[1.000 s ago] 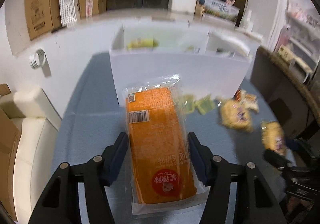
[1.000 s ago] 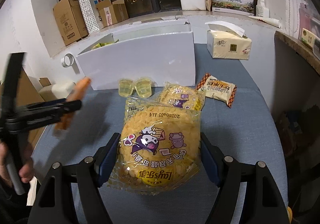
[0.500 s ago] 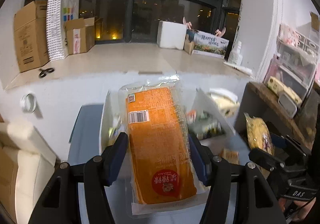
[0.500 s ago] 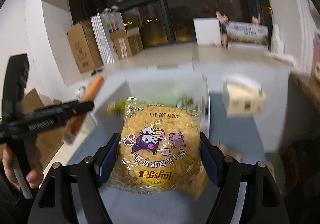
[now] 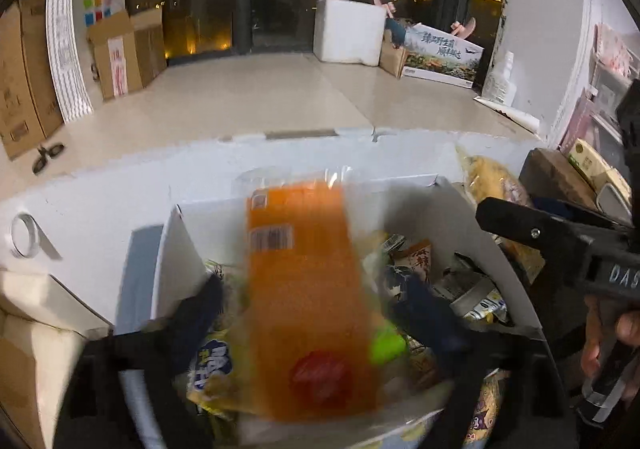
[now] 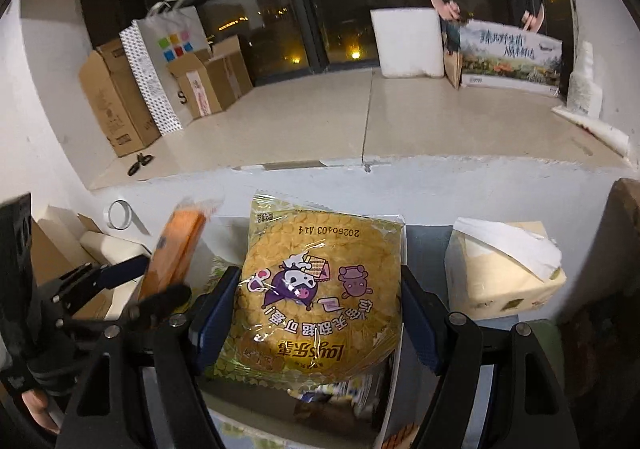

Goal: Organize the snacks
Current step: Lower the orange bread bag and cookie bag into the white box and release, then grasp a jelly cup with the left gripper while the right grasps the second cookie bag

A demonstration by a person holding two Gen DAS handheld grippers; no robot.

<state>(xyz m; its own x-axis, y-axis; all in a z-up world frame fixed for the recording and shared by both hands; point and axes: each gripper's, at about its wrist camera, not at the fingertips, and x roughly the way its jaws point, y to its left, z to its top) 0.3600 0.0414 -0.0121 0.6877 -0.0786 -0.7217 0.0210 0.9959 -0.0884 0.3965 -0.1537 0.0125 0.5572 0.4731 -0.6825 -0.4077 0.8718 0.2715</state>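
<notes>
left tongs (image 5: 316, 313) opened, freeing orange pack (image 5: 308, 289) | both tongs now over white box (image 5: 176, 245)

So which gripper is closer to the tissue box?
Right. The right gripper, with the yellow snack bag between its fingers, is just beside the tissue box; the left gripper is on its far side.

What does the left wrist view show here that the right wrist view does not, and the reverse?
Only the left wrist view: the snacks already lying in the white box, beneath the left gripper, whose fingers have just been opening beside the blurred orange packet.

Only the right wrist view: the tissue box and the printed front of the yellow cracker bag between the right gripper fingers.

Both: the orange packet, the cracker bag, the tape roll.
</notes>
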